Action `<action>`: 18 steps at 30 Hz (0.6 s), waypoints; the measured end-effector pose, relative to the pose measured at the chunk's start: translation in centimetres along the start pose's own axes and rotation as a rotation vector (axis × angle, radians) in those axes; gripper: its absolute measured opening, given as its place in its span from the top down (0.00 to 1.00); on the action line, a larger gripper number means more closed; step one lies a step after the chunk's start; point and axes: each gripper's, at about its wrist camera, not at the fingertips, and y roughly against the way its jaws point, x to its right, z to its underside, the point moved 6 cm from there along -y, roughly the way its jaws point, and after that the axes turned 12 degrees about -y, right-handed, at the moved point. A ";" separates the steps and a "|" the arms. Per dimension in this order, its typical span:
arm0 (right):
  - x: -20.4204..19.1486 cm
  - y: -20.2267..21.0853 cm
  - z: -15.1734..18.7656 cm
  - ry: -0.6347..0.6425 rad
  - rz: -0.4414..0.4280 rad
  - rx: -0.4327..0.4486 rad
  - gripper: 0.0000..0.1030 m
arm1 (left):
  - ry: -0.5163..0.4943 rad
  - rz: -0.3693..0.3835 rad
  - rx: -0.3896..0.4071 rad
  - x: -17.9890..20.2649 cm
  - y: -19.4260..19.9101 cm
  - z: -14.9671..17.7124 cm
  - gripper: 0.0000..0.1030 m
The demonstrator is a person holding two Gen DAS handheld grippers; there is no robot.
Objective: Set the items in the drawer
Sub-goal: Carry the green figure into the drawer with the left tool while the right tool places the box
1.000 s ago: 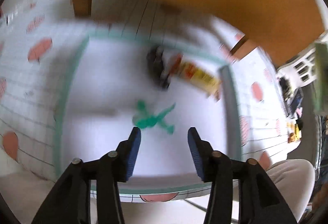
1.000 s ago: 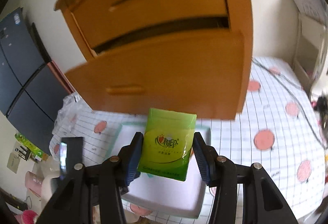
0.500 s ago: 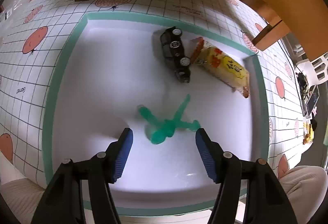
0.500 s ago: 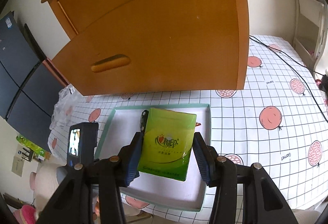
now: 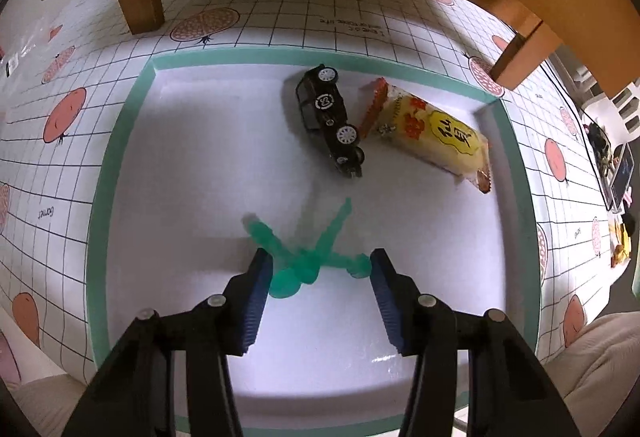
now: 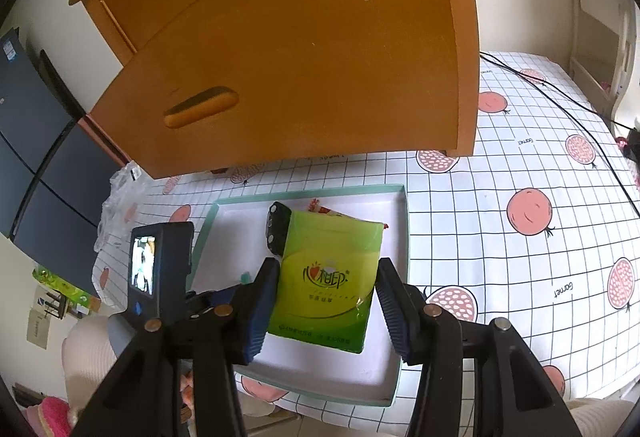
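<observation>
The left claw [image 5: 320,269] points steeply downward, its two black arms ending in blue ribbed pads, and its jaws are closing with a green toy figure [image 5: 304,261] between them. The right claw [image 6: 326,287] tilts downward less steeply, its blue pads pressed against the two sides of a green tissue pack [image 6: 326,277], gripping it upright.

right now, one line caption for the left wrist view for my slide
Left gripper closing around a green toy figure in a white tray, beside a black toy car and yellow snack packet.
</observation>
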 end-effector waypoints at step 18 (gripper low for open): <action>-6.6 8.3 -7.4 0.121 -0.099 0.211 0.50 | -0.041 0.140 0.569 2.1 22.7 -8.7 0.50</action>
